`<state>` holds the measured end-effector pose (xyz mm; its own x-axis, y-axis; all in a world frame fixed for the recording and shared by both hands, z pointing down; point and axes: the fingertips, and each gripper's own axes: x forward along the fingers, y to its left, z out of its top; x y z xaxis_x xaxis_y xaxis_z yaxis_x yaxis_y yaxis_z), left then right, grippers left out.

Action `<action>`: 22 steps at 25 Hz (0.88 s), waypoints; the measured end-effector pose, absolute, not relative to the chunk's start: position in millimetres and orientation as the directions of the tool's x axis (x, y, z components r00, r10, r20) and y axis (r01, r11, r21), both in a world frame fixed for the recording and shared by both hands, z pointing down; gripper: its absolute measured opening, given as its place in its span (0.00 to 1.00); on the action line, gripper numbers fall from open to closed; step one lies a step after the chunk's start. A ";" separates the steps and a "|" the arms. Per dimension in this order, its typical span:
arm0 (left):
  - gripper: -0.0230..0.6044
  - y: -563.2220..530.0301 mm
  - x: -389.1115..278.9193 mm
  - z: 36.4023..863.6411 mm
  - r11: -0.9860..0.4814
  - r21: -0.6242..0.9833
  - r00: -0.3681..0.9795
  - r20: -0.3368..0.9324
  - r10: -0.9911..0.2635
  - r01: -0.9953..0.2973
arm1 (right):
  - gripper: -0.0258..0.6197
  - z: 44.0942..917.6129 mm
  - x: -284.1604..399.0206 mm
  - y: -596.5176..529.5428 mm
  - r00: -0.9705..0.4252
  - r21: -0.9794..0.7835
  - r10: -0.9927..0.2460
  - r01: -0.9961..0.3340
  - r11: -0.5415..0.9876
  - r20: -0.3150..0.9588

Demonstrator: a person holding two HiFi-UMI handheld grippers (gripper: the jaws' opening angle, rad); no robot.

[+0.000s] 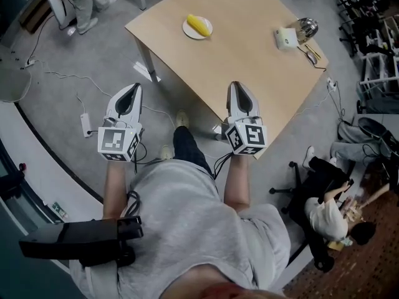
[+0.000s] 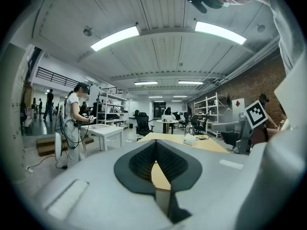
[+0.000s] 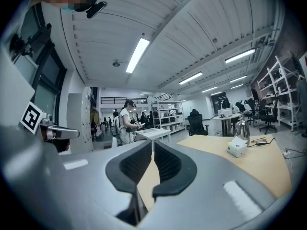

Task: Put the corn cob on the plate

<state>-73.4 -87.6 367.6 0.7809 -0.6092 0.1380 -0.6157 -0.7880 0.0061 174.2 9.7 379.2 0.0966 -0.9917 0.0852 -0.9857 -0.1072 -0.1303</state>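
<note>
The corn cob [image 1: 199, 24] lies on the white plate [image 1: 191, 34] at the far side of the table [image 1: 249, 73], well apart from both your grippers. Your left gripper [image 1: 133, 87] hangs over the floor and your right gripper [image 1: 240, 85] over the table's near edge, each with its jaws closed together on nothing. In both gripper views the grey gripper bodies cover most of the tabletop, so you cannot make out the cob or plate there.

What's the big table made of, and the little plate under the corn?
The light tan table looks like wood or laminate: pale, smooth, matte. The small round white plate could be ceramic or plastic; too small to tell.
</note>
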 end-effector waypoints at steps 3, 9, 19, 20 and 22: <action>0.07 -81.1 -75.9 363.2 -0.796 -0.003 0.789 0.130 -0.600 -0.605 | 0.05 371.4 166.1 23.2 0.114 -0.120 -0.992 -0.986 -0.120 0.054; 0.07 -69.0 -82.8 360.2 -0.812 -0.015 0.805 0.121 -0.581 -0.583 | 0.05 371.7 147.2 43.8 0.131 -0.093 -0.990 -0.987 -0.134 0.045; 0.07 -59.6 -84.6 353.5 -0.826 -0.018 0.820 0.111 -0.562 -0.564 | 0.05 367.5 139.2 55.4 0.144 -0.091 -0.989 -0.985 -0.147 0.039; 0.07 -59.6 -85.3 354.9 -0.826 -0.017 0.820 0.109 -0.561 -0.563 | 0.05 367.3 138.6 55.3 0.144 -0.089 -0.989 -0.985 -0.147 0.039; 0.07 -59.4 -86.5 357.1 -0.827 -0.016 0.822 0.104 -0.560 -0.562 | 0.05 366.6 137.4 55.4 0.141 -0.090 -0.989 -0.985 -0.144 0.037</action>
